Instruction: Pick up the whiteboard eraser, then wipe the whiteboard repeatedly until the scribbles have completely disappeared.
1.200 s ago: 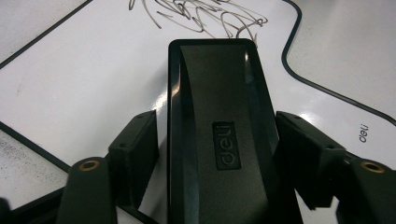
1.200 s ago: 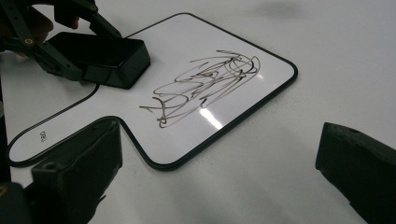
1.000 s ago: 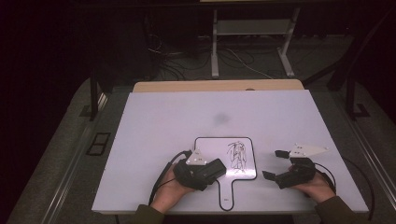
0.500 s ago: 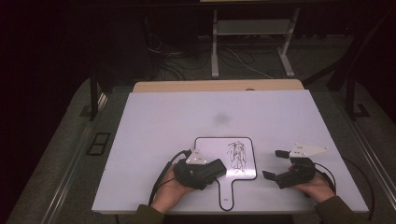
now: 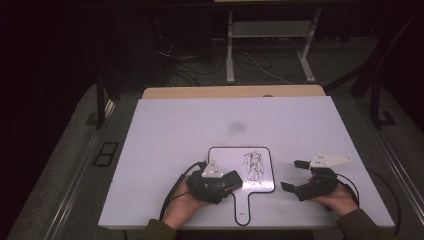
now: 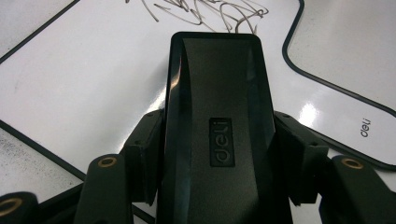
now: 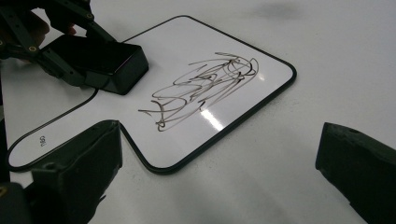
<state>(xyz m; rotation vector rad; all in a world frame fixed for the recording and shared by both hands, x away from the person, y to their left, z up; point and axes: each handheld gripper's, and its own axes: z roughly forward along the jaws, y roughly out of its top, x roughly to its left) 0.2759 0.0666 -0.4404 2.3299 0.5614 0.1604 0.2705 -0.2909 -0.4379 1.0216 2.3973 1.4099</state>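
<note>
Clearly, the black eraser [image 6: 217, 135] sits on the small whiteboard [image 5: 227, 160], at that board's near left part, just short of the dark scribble [image 5: 254, 167] drawn on the white surface. Its flat top carries a raised "deli" mark, and its front edge lies close to the scribble's nearest loops without covering them. The left gripper [image 5: 231, 182] has its jaws closed on the eraser's two long sides, the pads pressing against it; these jaws have just been closing in around the eraser. The whiteboard has a black rim and a short handle [image 5: 242, 212] that points toward the person, and it lies flat on the white worktop [image 5: 170, 130], near the worktop's front edge. Off to the board's right, apart from it, the right gripper [image 5: 295, 175] rests in the person's hand with its jaws spread wide and nothing between them, aimed toward the board
</note>
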